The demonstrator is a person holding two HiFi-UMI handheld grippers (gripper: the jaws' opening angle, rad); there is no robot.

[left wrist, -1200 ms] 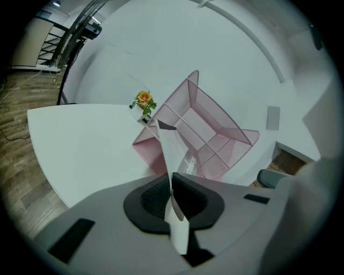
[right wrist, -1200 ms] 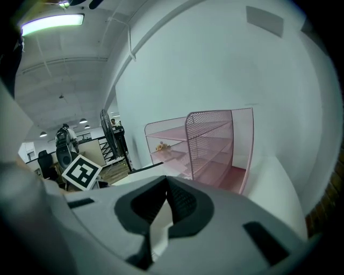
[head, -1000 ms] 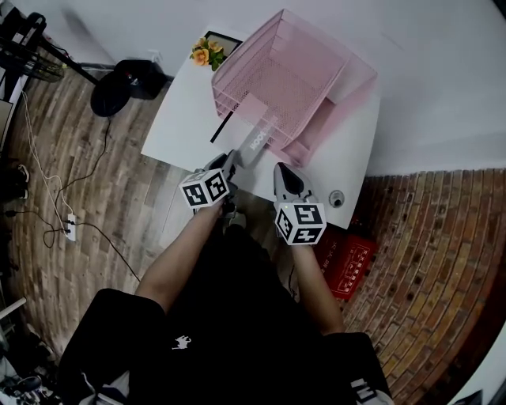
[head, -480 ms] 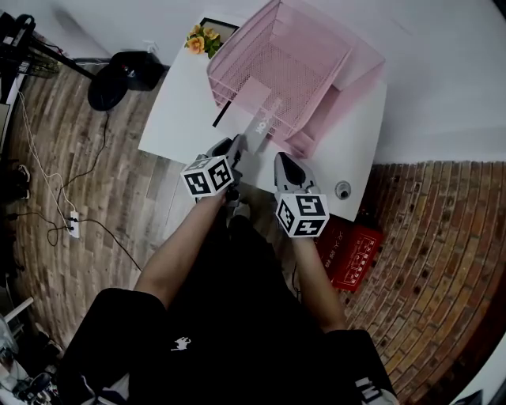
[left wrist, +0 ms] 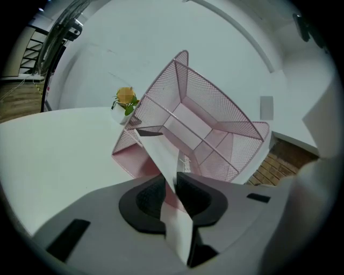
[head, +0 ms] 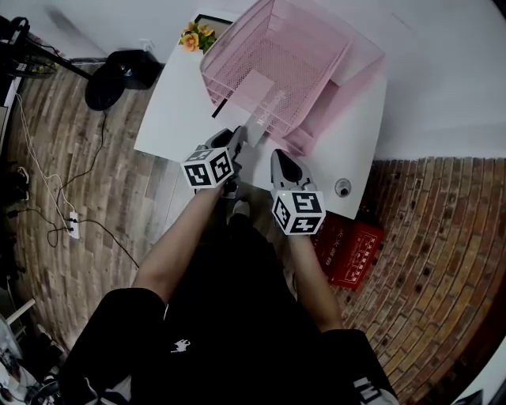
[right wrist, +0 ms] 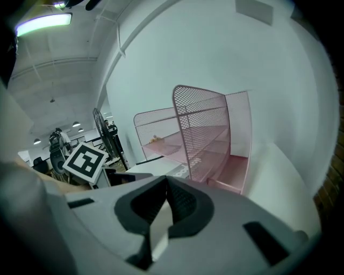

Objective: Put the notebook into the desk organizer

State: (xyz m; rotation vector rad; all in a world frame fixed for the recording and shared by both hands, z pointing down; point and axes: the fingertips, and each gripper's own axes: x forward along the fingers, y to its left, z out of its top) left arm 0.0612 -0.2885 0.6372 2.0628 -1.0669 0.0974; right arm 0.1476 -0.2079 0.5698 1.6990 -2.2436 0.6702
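The thin white notebook (head: 258, 125) slants up from the white table (head: 170, 119), its far end inside the pink mesh desk organizer (head: 316, 47). My left gripper (head: 237, 144) is at the notebook's near end. In the left gripper view the notebook (left wrist: 160, 153) runs between the pads of the left gripper (left wrist: 171, 188), whose jaws are opening and easing off it; the organizer (left wrist: 215, 102) stands tilted just ahead. My right gripper (head: 278, 160) sits beside the notebook on its right. In the right gripper view the right gripper (right wrist: 166, 188) has its pads together with nothing held, and the organizer (right wrist: 204, 129) is close ahead.
Orange flowers (head: 195, 35) and a black frame (head: 213, 20) stand at the table's far left corner. A small round object (head: 342, 188) lies near the table's right front edge. A red box (head: 352, 253) and a black base (head: 118, 75) sit on the floor.
Both grippers moved forward toward the organizer, and the notebook slid deeper into it. The left jaws have loosened round the notebook's near end.
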